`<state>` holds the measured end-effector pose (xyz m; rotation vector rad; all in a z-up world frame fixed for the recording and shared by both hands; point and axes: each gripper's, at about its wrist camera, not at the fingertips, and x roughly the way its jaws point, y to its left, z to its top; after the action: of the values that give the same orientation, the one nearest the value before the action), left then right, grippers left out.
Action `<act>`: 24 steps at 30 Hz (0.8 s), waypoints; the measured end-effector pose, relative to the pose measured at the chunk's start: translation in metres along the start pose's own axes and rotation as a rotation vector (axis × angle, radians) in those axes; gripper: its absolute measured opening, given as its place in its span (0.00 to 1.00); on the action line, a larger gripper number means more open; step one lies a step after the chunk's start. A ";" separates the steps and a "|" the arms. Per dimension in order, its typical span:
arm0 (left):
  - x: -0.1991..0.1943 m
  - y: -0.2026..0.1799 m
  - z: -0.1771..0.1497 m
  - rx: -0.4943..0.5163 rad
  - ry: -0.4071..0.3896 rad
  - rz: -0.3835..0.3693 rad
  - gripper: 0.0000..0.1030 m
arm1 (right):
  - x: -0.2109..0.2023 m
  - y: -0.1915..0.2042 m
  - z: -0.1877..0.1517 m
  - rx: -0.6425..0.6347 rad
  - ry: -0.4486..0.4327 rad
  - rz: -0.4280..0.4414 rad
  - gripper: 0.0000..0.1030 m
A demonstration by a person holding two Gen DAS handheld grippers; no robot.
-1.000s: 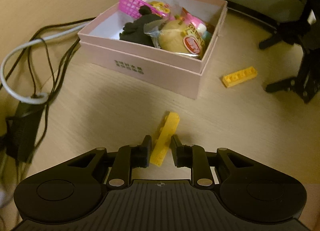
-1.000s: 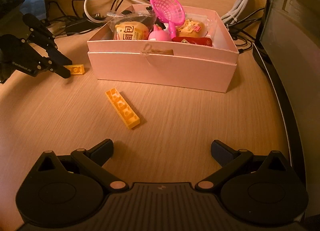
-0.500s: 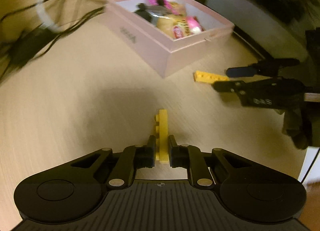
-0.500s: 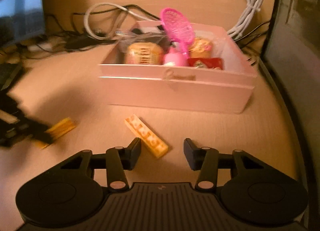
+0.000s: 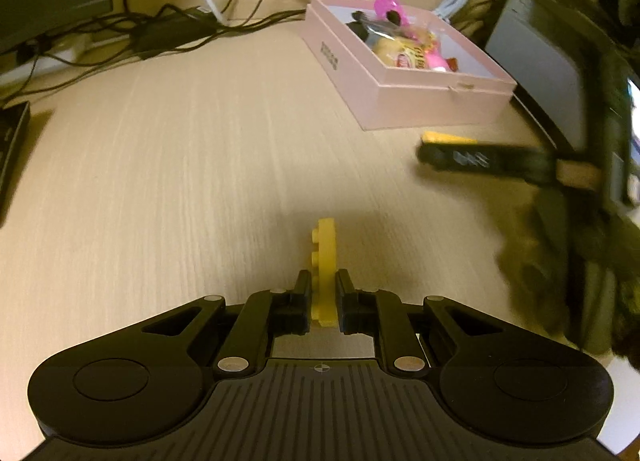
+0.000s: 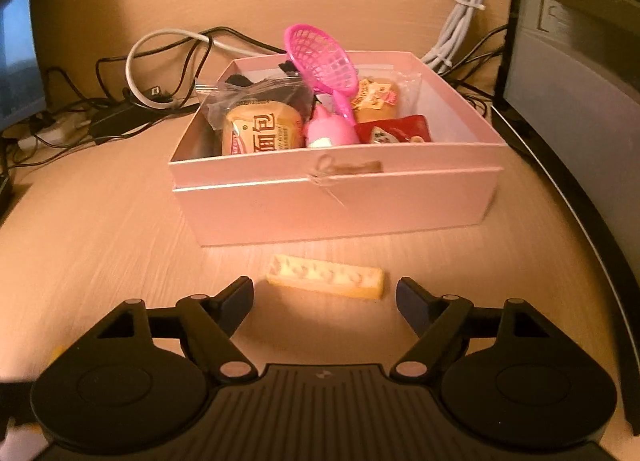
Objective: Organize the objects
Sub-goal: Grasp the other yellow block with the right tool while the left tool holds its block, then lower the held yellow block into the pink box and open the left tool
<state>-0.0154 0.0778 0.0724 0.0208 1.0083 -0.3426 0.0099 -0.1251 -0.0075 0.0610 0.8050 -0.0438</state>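
Observation:
My left gripper (image 5: pixel 323 293) is shut on a yellow brick (image 5: pixel 325 261), held on edge above the wooden desk. A second yellow brick (image 6: pixel 326 276) lies flat on the desk just in front of the pink box (image 6: pixel 332 197). My right gripper (image 6: pixel 325 297) is open, its fingers on either side of that brick, a little short of it. In the left wrist view the right gripper (image 5: pixel 480 159) shows blurred over that second brick (image 5: pixel 446 138), near the pink box (image 5: pixel 400 101). The box holds snack packets, a pink net scoop (image 6: pixel 322 61) and a pink toy.
Tangled cables and a power adapter (image 5: pixel 172 31) lie behind the box on the left. A bundled white cable (image 6: pixel 464 1) and a dark monitor (image 6: pixel 576 73) stand on the right. A dark device (image 5: pixel 12 133) sits at the far left edge.
The left gripper carried its brick back and swung left, away from the box. The right gripper moved forward to the second brick, which now lies crosswise between its open fingers.

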 end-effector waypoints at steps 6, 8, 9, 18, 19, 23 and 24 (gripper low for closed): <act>-0.009 -0.007 -0.003 0.010 -0.004 -0.006 0.14 | -0.021 0.003 0.003 -0.079 -0.024 0.009 0.62; -0.011 -0.012 -0.004 0.021 -0.008 -0.021 0.14 | -0.040 -0.001 0.002 -0.106 -0.042 0.018 0.62; -0.012 -0.015 -0.004 0.027 -0.009 -0.030 0.14 | -0.049 -0.004 0.001 -0.113 -0.048 0.026 0.62; -0.003 -0.034 0.008 0.028 -0.008 -0.156 0.14 | -0.130 -0.028 -0.031 -0.213 -0.108 0.055 0.62; -0.003 -0.038 0.017 0.026 -0.020 -0.169 0.14 | -0.134 -0.031 -0.036 -0.227 -0.112 0.052 0.62; 0.000 -0.061 0.072 0.054 -0.126 -0.203 0.14 | -0.142 -0.046 -0.048 -0.214 -0.098 0.050 0.62; 0.003 -0.066 0.089 0.052 -0.154 -0.210 0.14 | -0.143 -0.052 -0.049 -0.199 -0.093 0.050 0.62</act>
<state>0.0400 -0.0009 0.1266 -0.0641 0.8507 -0.5542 -0.1276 -0.1707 0.0591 -0.1080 0.7112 0.0806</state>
